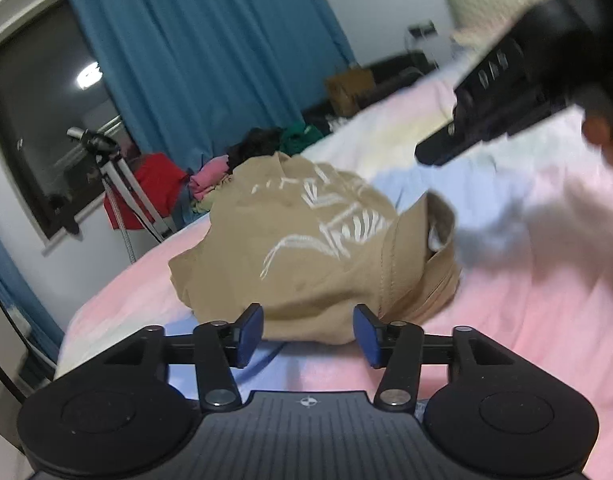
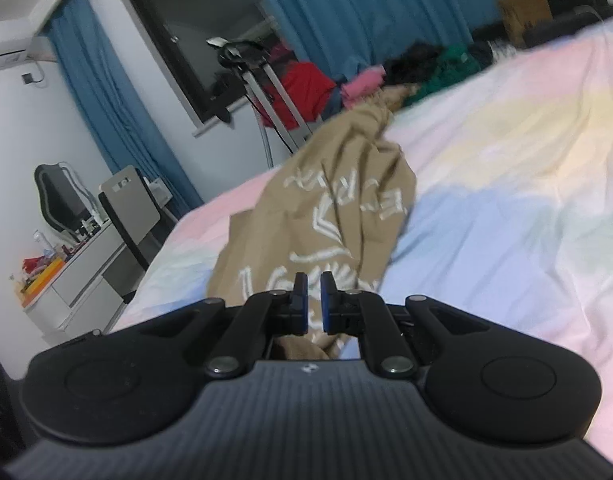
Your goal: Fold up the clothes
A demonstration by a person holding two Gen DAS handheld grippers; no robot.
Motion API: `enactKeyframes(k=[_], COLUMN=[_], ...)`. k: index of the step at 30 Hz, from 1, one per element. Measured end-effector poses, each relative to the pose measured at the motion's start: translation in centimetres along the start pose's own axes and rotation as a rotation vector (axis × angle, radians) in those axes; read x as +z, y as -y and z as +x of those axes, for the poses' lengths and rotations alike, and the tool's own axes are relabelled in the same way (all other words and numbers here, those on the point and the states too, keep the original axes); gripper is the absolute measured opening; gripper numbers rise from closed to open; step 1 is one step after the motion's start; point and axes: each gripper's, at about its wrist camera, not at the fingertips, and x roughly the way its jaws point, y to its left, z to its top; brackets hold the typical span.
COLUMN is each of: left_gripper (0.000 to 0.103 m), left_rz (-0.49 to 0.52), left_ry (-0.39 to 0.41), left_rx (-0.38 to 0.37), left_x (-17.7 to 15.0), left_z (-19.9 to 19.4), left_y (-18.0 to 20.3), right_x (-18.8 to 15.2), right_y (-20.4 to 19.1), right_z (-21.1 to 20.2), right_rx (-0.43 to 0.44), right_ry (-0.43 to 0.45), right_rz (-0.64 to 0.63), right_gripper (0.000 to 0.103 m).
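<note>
Where the bed [image 1: 506,320] carries its pastel pink, blue and yellow cover, one tan garment [image 1: 306,248] with white lettering lies bunched on it, near the bed's left side in both views.

Left tongs [image 1: 308,334]: released. The blue pads [image 1: 253,328] stand well apart, with the near edge of the tan garment lying just beyond and between them. No pad presses on the cloth. The left view is blurred toward the right edge.

Right tongs [image 2: 314,304]: clenched, with only a narrow slit between the blue pads [image 2: 301,304]. Tan cloth with white print shows directly behind and below them. Whether a fold is pinched in the slit cannot be told from the right wrist view. In the left wrist view the right tongs [image 1: 438,152] appear as a dark, blurred body at upper right, above the bed cover, with part of a hand [image 1: 602,132] behind; their tip is too smeared to read there.

Surroundings: a heap of other clothes [image 2: 426,64], red, pink, black and green, sits at the far edge of the bed. A tripod [image 1: 118,184] stands beside the bed before a dark window [image 1: 38,120] flanked by blue curtains [image 1: 206,60]. A desk [image 2: 78,276] with small clutter and a chair [image 2: 58,196] stand at far left in the right view.
</note>
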Motion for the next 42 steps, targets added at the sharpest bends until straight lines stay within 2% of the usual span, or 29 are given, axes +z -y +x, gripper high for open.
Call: enactKeyframes(k=[2, 3, 4, 5, 6, 7, 8, 9, 13, 14, 15, 17, 19, 20, 21, 23, 25, 28, 29, 30, 33, 36, 39, 41, 42], left_gripper=[0.073, 0.073, 0.073, 0.073, 0.073, 0.072, 0.073, 0.073, 0.072, 0.065, 0.053, 0.033, 0.031, 0.027, 0.027, 0.028, 0.028, 0.026, 0.02, 0.014, 0.003, 0.003, 0.003, 0.003, 0.002], left_rz=[0.099, 0.145, 0.192, 0.224, 0.254, 0.286, 0.318, 0.331, 0.342, 0.32, 0.295, 0.214, 0.124, 0.111, 0.101, 0.137, 0.167, 0.149, 0.143, 0.128, 0.081, -0.04, -0.181, -0.288, -0.337], left_ry=[-0.021, -0.034, -0.048, -0.056, -0.063, -0.049, -0.033, -0.025, 0.005, 0.006, 0.005, -0.01, -0.03, -0.021, -0.01, 0.027, 0.068, 0.085, 0.09, 0.09, 0.088, 0.111, 0.156, 0.186, 0.204], left_rx=[0.042, 0.057, 0.073, 0.08, 0.086, 0.087, 0.088, 0.102, 0.177, 0.188, 0.197, 0.18, 0.146, 0.135, 0.125, 0.153, 0.147, 0.124, 0.116, 0.112, 0.1, 0.105, 0.121, 0.121, 0.128], left_x=[-0.6, -0.9, -1.1, -1.4, -1.7, -2.0, -2.2, -2.2, -2.3, -2.4, -2.5, -2.5, -2.3, -2.2, -2.0, -1.6, -1.4, -1.3, -1.2, -1.2, -1.0, -0.3, 0.9, 1.4, 1.4], left_z=[0.7, 1.3, 1.8, 2.2, 2.6, 2.8, 2.8, 3.0, 4.3, 4.7, 5.0, 5.7, 6.3, 6.4, 6.4, 6.2, 5.9, 5.5, 5.4, 5.5, 6.0, 5.7, 3.8, 1.8, 1.2], left_y=[0.9, 1.3, 1.7, 2.0, 2.4, 2.6, 2.8, 2.9, 2.6, 2.2, 1.8, 0.6, -0.5, -0.7, -0.8, -0.2, 0.4, 0.6, 0.7, 0.5, -0.3, -2.5, -4.7, -5.5, -6.5], right_x=[-0.2, -0.3, -0.4, -0.6, -0.7, -0.9, -0.9, -1.0, -1.7, -2.2, -2.7, -3.9, -4.9, -5.2, -5.4, -5.6, -5.8, -5.9, -5.9, -6.0, -6.4, -6.2, -5.6, -5.0, -4.8], right_y=[0.4, 0.6, 0.6, 0.5, 0.3, 0.1, -0.3, -0.7, -3.7, -4.3, -4.9, -5.4, -5.4, -5.5, -5.4, -5.4, -5.4, -5.5, -5.7, -5.9, -6.6, -6.1, -5.3, -4.8, -4.7], right_z=[0.0, -0.1, -0.1, -0.2, -0.2, -0.3, -0.4, -0.4, -0.3, -0.1, 0.1, 1.4, 2.7, 3.1, 3.5, 3.9, 4.2, 4.5, 4.7, 4.8, 5.2, 5.6, 5.9, 5.9, 5.6], right_rx=[0.013, 0.021, 0.027, 0.034, 0.042, 0.054, 0.069, 0.084, 0.117, 0.11, 0.102, 0.053, 0.0, -0.021, -0.041, -0.064, -0.063, -0.049, -0.037, -0.025, -0.012, -0.022, -0.034, -0.038, -0.038], right_ry=[-0.025, -0.037, -0.052, -0.069, -0.086, -0.1, -0.119, -0.138, -0.229, -0.237, -0.244, -0.284, -0.316, -0.317, -0.312, -0.295, -0.273, -0.239, -0.233, -0.228, -0.214, -0.205, -0.191, -0.178, -0.17], right_rz=[0.046, 0.069, 0.081, 0.08, 0.075, 0.065, 0.04, 0.01, -0.269, -0.337, -0.405, -0.471, -0.512, -0.533, -0.551, -0.573, -0.571, -0.563, -0.562, -0.561, -0.599, -0.573, -0.524, -0.489, -0.485], right_gripper=[0.012, 0.012, 0.018, 0.033, 0.043, 0.065, 0.076, 0.077, 0.076, 0.075, 0.075, 0.075, 0.075, 0.074, 0.074, 0.074, 0.074, 0.074, 0.074, 0.074, 0.074, 0.073, 0.053, 0.024, 0.021])
